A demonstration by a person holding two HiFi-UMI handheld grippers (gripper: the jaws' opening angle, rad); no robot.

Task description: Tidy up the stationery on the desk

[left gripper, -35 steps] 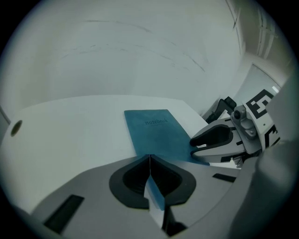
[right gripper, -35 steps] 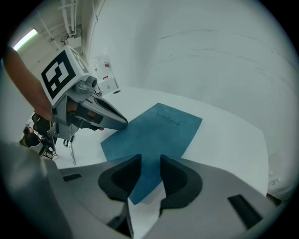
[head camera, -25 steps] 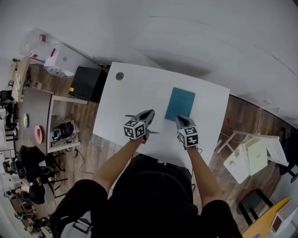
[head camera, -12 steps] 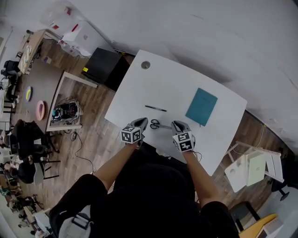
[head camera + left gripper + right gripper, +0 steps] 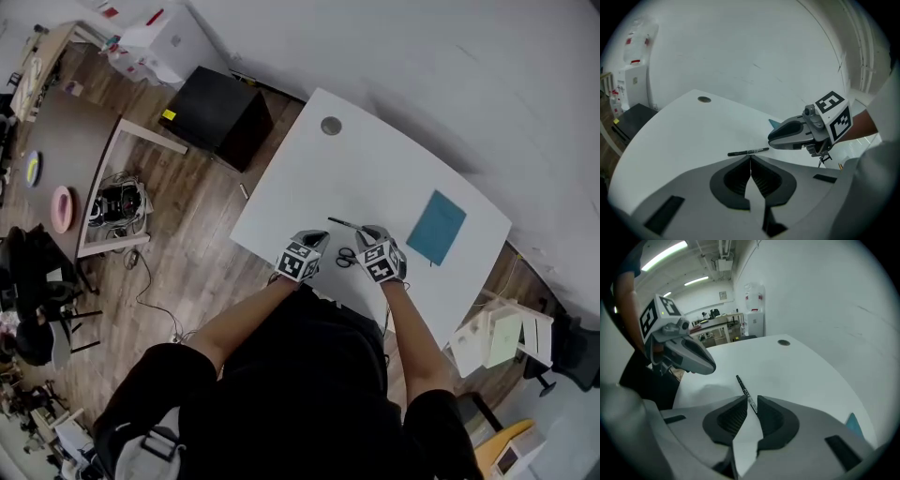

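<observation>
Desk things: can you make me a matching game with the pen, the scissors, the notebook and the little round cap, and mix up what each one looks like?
Things:
1 pen
2 scissors
3 notebook
4 round cap

Looks:
A flat teal rectangle
B small grey circle
C long thin black stick
D two loop handles

Pairs: 1-C, 2-D, 3-A, 4-B
</observation>
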